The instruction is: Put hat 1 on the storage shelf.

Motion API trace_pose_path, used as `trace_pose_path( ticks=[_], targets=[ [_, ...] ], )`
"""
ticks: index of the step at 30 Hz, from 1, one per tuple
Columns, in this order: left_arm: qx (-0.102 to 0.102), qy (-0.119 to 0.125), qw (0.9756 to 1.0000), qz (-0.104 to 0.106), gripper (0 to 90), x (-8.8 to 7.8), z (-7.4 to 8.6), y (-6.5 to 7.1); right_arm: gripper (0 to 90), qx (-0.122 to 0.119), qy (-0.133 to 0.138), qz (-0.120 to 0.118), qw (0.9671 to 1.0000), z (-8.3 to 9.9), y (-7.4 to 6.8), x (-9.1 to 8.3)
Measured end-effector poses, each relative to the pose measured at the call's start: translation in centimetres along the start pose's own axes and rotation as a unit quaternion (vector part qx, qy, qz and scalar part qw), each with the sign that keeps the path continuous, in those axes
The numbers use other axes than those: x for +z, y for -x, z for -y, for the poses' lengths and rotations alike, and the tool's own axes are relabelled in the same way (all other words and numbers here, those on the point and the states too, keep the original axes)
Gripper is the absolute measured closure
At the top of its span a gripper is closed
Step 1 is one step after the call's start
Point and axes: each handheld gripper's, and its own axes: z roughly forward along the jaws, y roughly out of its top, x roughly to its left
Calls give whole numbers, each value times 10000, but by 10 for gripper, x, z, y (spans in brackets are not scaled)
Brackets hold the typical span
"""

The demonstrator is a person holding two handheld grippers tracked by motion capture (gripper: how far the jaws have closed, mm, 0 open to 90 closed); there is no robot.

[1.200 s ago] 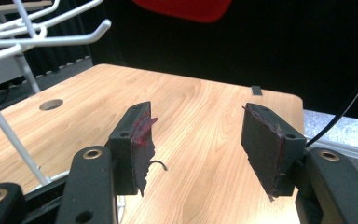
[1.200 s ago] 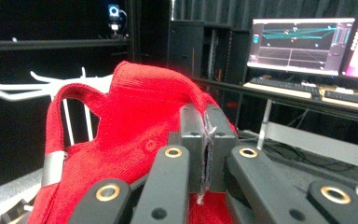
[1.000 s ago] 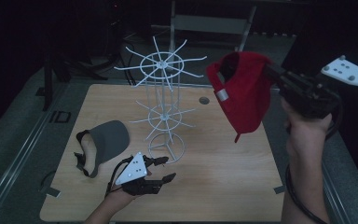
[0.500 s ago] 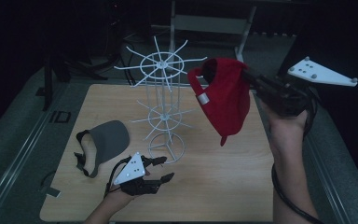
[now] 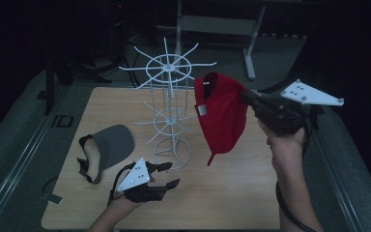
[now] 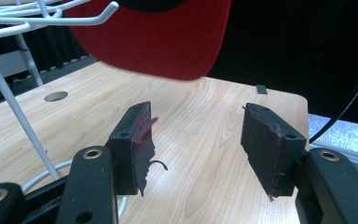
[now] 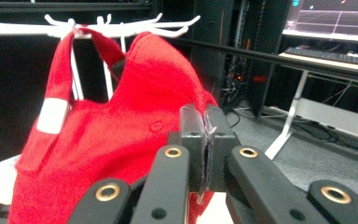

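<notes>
A red cap (image 5: 221, 113) hangs in the air right of the white wire rack (image 5: 166, 104), brim down. My right gripper (image 5: 244, 95) is shut on the cap's crown from the right; in the right gripper view the pads (image 7: 206, 126) pinch red fabric (image 7: 121, 154). The cap's back strap sits by the tips of the rack's upper arms (image 7: 98, 23); I cannot tell if they touch. My left gripper (image 5: 170, 175) lies on the table by the rack's base, open, with nothing between its fingers (image 6: 200, 140). The cap's brim (image 6: 158, 37) shows above it.
A grey visor (image 5: 108, 145) lies on the wooden table (image 5: 222, 193) to the left, beside my left hand. The rack's ring base (image 5: 173, 152) stands mid-table. A round cable hole (image 6: 56, 96) is in the tabletop behind the rack. Dark floor surrounds the table.
My right gripper has carried the red cap left and down, closer to the rack's upper arms. The left gripper has stayed put.
</notes>
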Motion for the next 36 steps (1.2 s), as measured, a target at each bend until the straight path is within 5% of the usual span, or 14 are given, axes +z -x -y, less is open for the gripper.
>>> trace_pose_path(
  ticks=[13,20,23,27,36],
  targets=[
    [-27,-2,10000,-1,441,-2,2,-1,855,68,-10,-238,9997,23,-4,3],
    [-52,-5,10000,-27,441,-2,3,-1,725,70,143,-239,9996,25,-1,-5],
    [-50,-9,10000,-28,441,-3,3,-1,580,73,223,-268,9994,24,1,-8],
    [-46,-26,10000,-21,441,-3,3,-2,498,29,244,-269,9993,22,2,-12],
    [-92,-90,9999,-48,441,-4,8,-2,393,6,281,101,9996,30,19,-36]
  ],
)
